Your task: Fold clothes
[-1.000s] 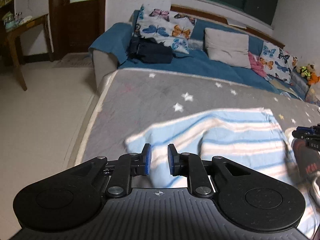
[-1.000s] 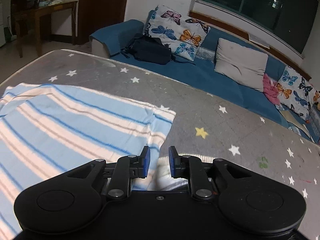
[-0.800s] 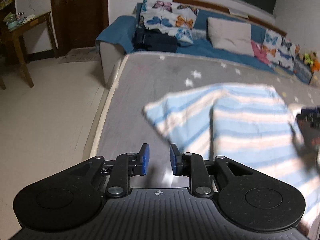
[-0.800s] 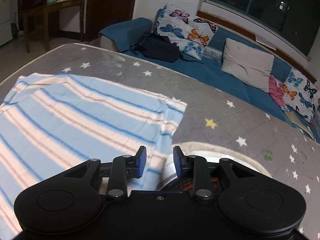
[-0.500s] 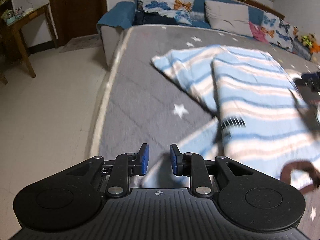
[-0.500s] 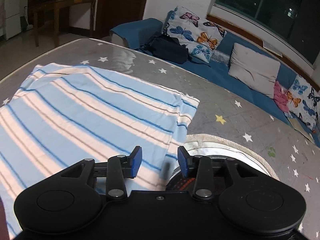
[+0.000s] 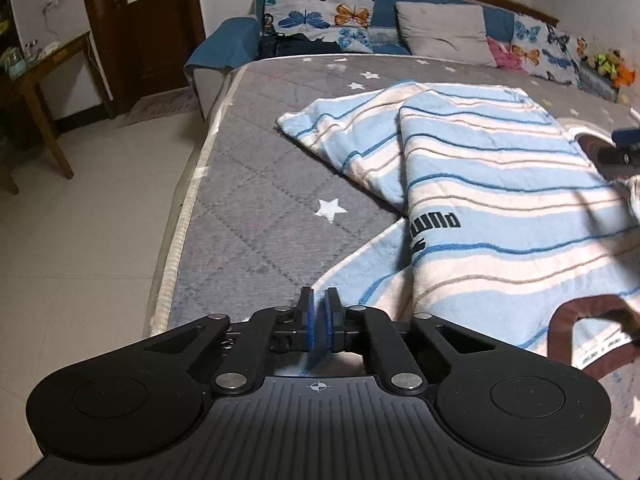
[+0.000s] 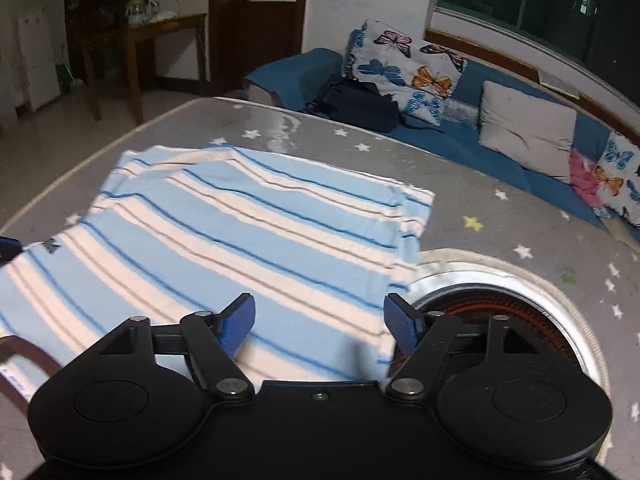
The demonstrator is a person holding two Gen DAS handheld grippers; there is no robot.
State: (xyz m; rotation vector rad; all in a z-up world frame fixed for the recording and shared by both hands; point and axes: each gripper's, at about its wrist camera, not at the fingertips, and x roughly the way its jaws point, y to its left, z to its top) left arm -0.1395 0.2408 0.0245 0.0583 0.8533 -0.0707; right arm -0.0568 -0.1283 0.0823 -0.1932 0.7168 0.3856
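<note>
A light-blue T-shirt (image 7: 480,200) with white and blue stripes lies flat on the grey star-print mattress (image 7: 260,220). It has a brown collar (image 7: 580,308) and a black logo (image 7: 434,224). My left gripper (image 7: 318,300) is at the tip of the near sleeve (image 7: 360,272). Its pads are shut on the sleeve's edge, and fabric shows under them. My right gripper (image 8: 320,312) hovers over the shirt (image 8: 240,232) near its right side. Its jaws are opening wide, with the cloth below them and nothing gripped. The right gripper's blue fingertip (image 7: 624,136) shows at the far right of the left wrist view.
A round metal-rimmed thing (image 8: 500,292) lies in the mattress beside the shirt's right edge. The mattress edge drops to a tiled floor (image 7: 80,260) on the left. Behind are a blue sofa with butterfly pillows (image 8: 400,68), a black bag (image 8: 356,104) and a wooden table (image 7: 36,80).
My left gripper has pulled back from the shirt's far edge to the near sleeve and shut on it. The right gripper has drawn back and its jaws have spread wide.
</note>
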